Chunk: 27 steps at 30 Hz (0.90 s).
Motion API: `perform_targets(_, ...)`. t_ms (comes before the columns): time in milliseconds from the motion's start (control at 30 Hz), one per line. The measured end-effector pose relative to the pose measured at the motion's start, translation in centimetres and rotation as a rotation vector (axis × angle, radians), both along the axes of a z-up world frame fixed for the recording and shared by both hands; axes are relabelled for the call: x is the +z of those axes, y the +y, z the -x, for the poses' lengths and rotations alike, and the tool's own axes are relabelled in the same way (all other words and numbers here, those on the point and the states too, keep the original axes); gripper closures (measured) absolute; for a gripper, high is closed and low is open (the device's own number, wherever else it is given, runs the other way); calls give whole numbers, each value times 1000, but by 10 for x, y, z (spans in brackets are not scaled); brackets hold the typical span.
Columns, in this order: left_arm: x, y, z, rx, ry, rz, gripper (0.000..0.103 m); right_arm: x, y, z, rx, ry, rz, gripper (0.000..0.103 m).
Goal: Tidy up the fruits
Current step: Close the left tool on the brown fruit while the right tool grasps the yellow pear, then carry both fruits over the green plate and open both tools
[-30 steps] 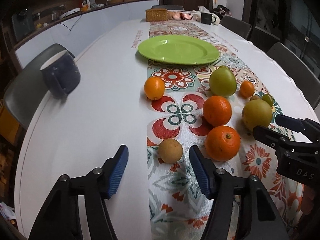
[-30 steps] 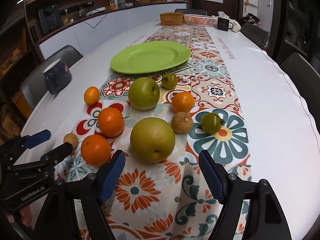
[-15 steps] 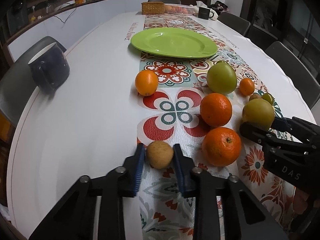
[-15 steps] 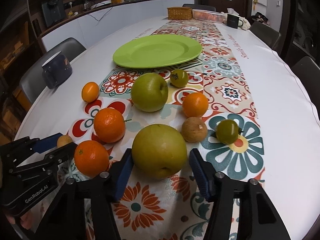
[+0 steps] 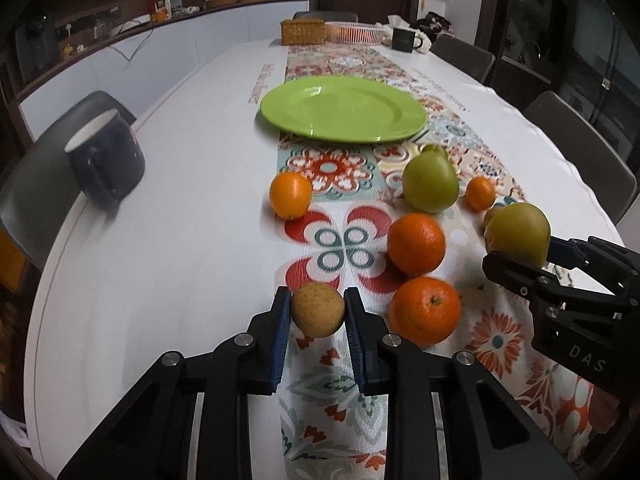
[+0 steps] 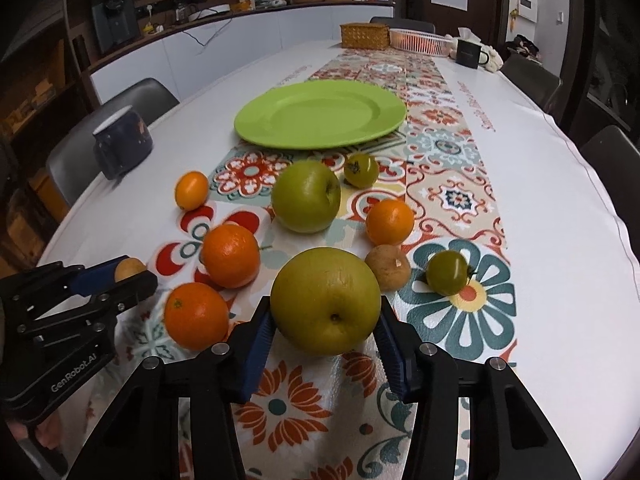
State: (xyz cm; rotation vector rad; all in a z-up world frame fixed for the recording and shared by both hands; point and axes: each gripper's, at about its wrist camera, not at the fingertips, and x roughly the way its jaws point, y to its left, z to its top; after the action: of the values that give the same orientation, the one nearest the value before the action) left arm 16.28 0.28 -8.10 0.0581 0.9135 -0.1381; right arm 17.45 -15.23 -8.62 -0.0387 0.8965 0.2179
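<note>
White oval table [image 5: 180,240] w/ a patterned floral runner [image 6: 460,200] down the middle, dark chairs round it. Nearest: my left gripper [image 5: 318,312] is clamped on the small round tan fruit w/ rough matte skin [image 5: 317,309], blue ribbed pads [image 5: 281,320] pressing both sides. My right gripper [image 6: 326,320] pinches the big yellow-green pear w/ speckled skin [image 6: 325,300], pads touching its flanks. Just beside: two dimpled oranges [image 5: 424,310] [image 5: 416,242], another tan fruit [image 6: 388,266], a small green tomato [image 6: 448,272]. Further: smooth green apple [image 6: 306,196], small mandarin [image 6: 390,222], oval kumquat-ish orange fruit [image 6: 192,190]. Beyond, glossy lime-green round plate [image 6: 248,124]; dark blue mug [image 5: 106,160] on the left; woven basket [image 5: 303,31] at the far end.
</note>
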Motion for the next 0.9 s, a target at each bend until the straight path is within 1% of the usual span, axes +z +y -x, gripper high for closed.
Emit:
perform_targets(267,36,-8,-8,-38,-84,-7,76,35,-3,1,30,-69,-26,53)
perform_targets(433,64,-12,-24,-64,-138,2,76,61,-6,-13,41,-123,-38,53)
perform_targets(567,82,-15,-44,-81,-158,2,76,80,-7,-33,56,-157,-30,53)
perform_targets(700,94,-16,-68,-91,-163,7,76,88,-6,-58,71,-158,-22,53)
perform_targets(900,93,-16,-108,-102,-140,12,76,89,-3,-100,84,-114,-32,53)
